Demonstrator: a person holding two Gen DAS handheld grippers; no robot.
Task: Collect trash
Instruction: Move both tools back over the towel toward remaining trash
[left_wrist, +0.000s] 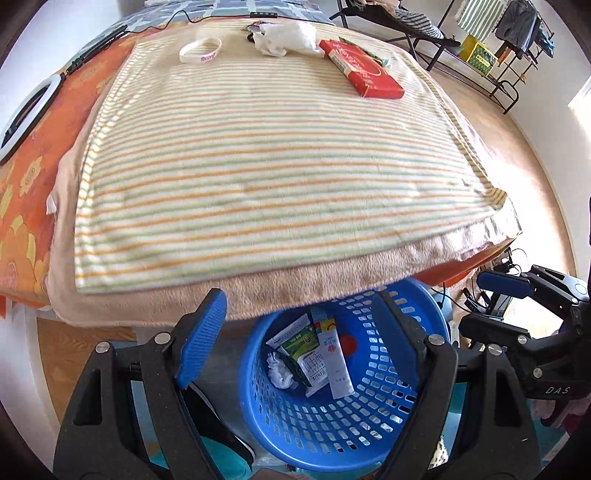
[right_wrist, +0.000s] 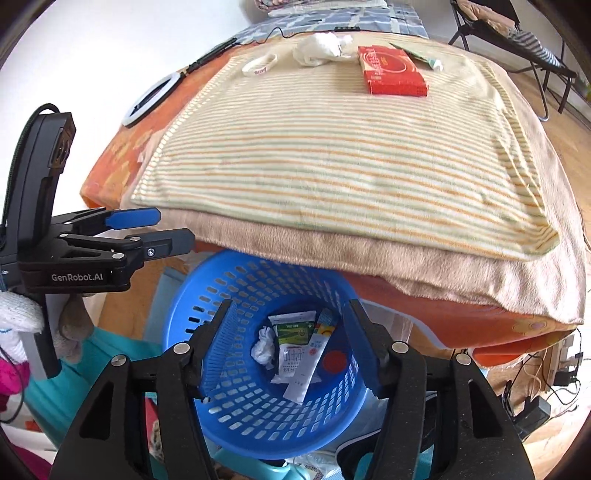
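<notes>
A blue perforated basket (right_wrist: 258, 406) on the floor at the foot of a bed holds the collected trash: a crumpled white tissue (right_wrist: 264, 347), a green-and-white packet (right_wrist: 295, 328) and a white tube (right_wrist: 303, 369) lying across flat wrappers. Above its rim hangs the right gripper (right_wrist: 288, 343), jaws parted with nothing between them. The left gripper (left_wrist: 299, 332) also hovers over the basket, spread wide and empty, blue pads (left_wrist: 201, 336) facing inward. A gloved hand (right_wrist: 22, 314) carries the left tool at the edge of the right wrist view. Just beyond the basket, a striped towel (left_wrist: 258, 177) lies over a tan blanket (left_wrist: 332, 280) on the orange flowered bedspread (left_wrist: 22, 206). At the towel's far end more litter remains: a red box (left_wrist: 360, 68), a wad of white tissue (left_wrist: 286, 37), a white wristband (left_wrist: 201, 50) and a small tube (right_wrist: 424, 57) beside the box. A ring light (right_wrist: 151, 99) rests on the bedspread's left side.
</notes>
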